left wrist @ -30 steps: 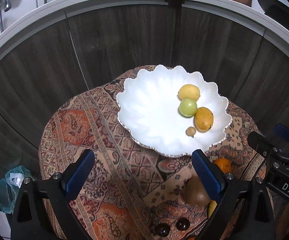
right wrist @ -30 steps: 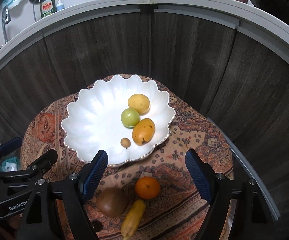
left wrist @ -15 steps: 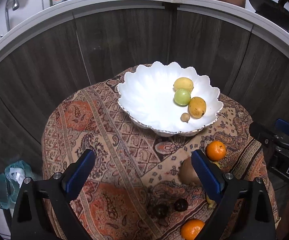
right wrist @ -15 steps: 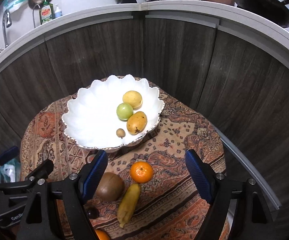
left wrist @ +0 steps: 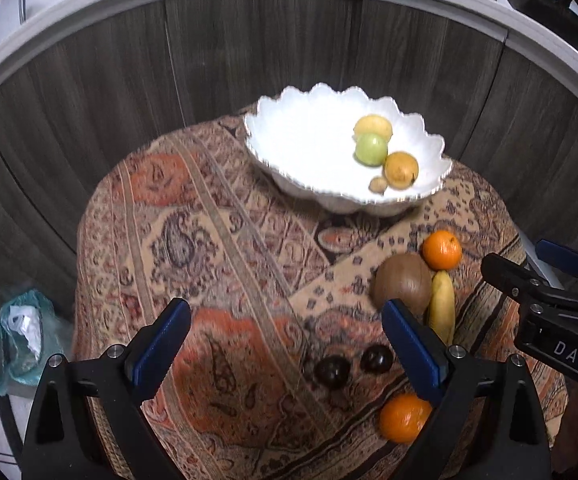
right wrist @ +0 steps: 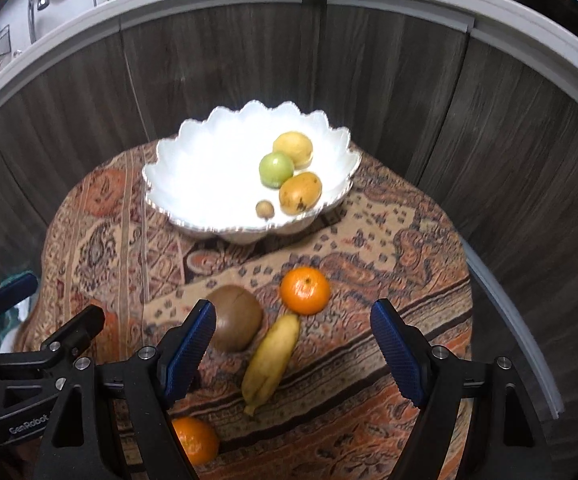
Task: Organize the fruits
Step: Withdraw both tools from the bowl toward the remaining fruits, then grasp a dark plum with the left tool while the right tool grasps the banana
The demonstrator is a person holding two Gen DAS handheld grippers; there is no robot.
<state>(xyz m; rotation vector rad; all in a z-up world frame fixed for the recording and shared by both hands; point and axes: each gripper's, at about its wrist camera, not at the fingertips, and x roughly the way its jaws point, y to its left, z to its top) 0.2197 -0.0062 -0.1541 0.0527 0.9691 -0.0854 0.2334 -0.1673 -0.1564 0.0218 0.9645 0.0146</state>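
The left tool [left wrist: 285, 344] is seen with its blue pads spread wide and nothing between them, held above a patterned cloth [left wrist: 193, 240] that covers the counter. The right tool [right wrist: 293, 340] is likewise spread wide and empty, and is poised over a banana [right wrist: 271, 364], a brown round fruit [right wrist: 235, 322] and an orange [right wrist: 305, 290] lying close together on the cloth. A second orange [right wrist: 195, 440] is found nearer the camera, partly hidden behind the right tool's left finger. In the left view, two small dark fruits [left wrist: 331, 372] are seen side by side on the cloth, between the brown fruit and the nearer orange. Further out, a white scalloped bowl [right wrist: 193, 184] is set at the far side of the cloth. In it a yellow fruit [right wrist: 293, 148], a green fruit [right wrist: 276, 169], a yellow-orange mango [right wrist: 300, 193] and a small brown fruit [right wrist: 265, 209] are gathered toward its right side, the first three touching in a row; the rest of the bowl is bare.
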